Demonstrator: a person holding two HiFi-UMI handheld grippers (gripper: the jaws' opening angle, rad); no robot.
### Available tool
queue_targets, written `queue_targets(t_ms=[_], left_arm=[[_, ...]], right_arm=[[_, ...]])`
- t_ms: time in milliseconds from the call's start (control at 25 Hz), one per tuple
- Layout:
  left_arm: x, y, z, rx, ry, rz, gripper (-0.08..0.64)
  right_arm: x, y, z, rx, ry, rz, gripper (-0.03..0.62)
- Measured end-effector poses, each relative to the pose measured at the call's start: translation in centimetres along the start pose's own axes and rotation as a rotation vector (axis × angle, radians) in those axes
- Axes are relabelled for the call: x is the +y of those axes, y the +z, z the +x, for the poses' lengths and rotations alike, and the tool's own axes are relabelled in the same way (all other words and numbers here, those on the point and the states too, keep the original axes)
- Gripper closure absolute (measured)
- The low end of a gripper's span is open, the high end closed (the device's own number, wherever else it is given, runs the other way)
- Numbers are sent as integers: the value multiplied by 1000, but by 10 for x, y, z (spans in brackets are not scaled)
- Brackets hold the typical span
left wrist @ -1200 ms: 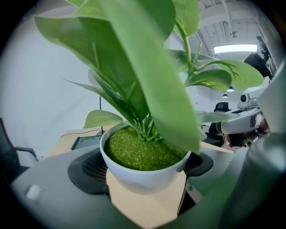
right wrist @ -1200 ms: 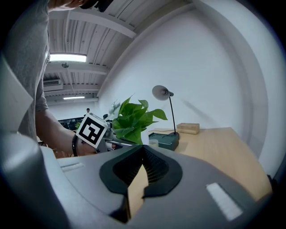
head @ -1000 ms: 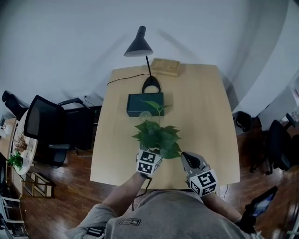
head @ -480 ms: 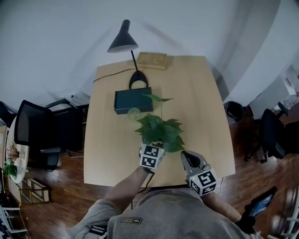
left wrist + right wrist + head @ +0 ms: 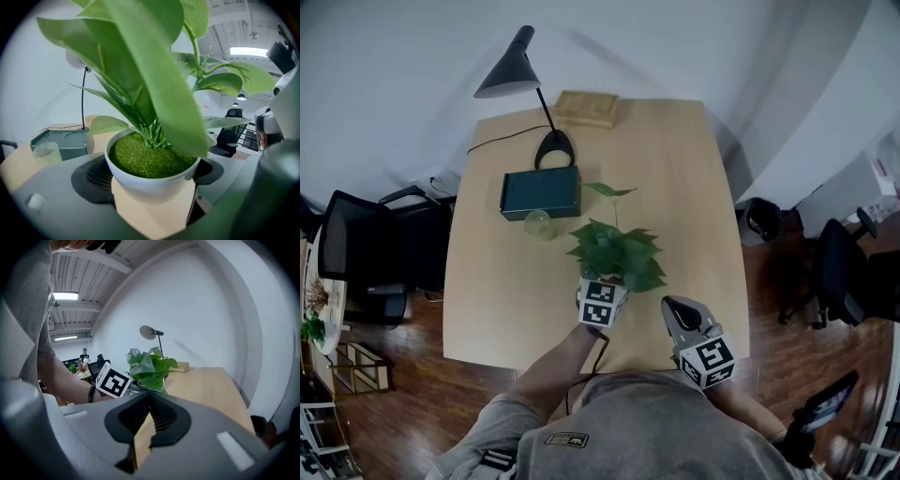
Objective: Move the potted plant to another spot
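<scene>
Left tongs point(image 5: 152, 190) clamp the white pot of the potted plant point(image 5: 617, 255), toward 6 o'clock from the middle of the counter point(image 5: 694, 178). Right tongs point(image 5: 678, 312), at the plant's 4 o'clock, are closed and empty.

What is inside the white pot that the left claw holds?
The white pot holds green grainy filling nearly to the rim, with plant stems rising from it. Whatever lies beneath that filling is covered.

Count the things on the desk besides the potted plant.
4: lamp, far left; wooden block, far edge; dark box by the lamp's base; glass at the box's near edge. The potted plant may hide more.
</scene>
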State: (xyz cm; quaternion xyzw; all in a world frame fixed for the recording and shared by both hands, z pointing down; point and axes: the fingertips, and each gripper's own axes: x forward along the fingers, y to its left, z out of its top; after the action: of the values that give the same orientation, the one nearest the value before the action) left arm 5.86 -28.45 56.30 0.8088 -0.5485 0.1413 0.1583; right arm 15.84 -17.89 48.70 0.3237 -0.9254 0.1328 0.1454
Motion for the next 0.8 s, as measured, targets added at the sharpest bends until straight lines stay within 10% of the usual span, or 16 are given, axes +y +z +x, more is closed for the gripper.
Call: queue_targets(t_ms=[800], left_arm=[[-26, -42, 87, 61, 43, 23, 80]], right_arm=[[-62, -39, -32, 119, -9, 7, 588]])
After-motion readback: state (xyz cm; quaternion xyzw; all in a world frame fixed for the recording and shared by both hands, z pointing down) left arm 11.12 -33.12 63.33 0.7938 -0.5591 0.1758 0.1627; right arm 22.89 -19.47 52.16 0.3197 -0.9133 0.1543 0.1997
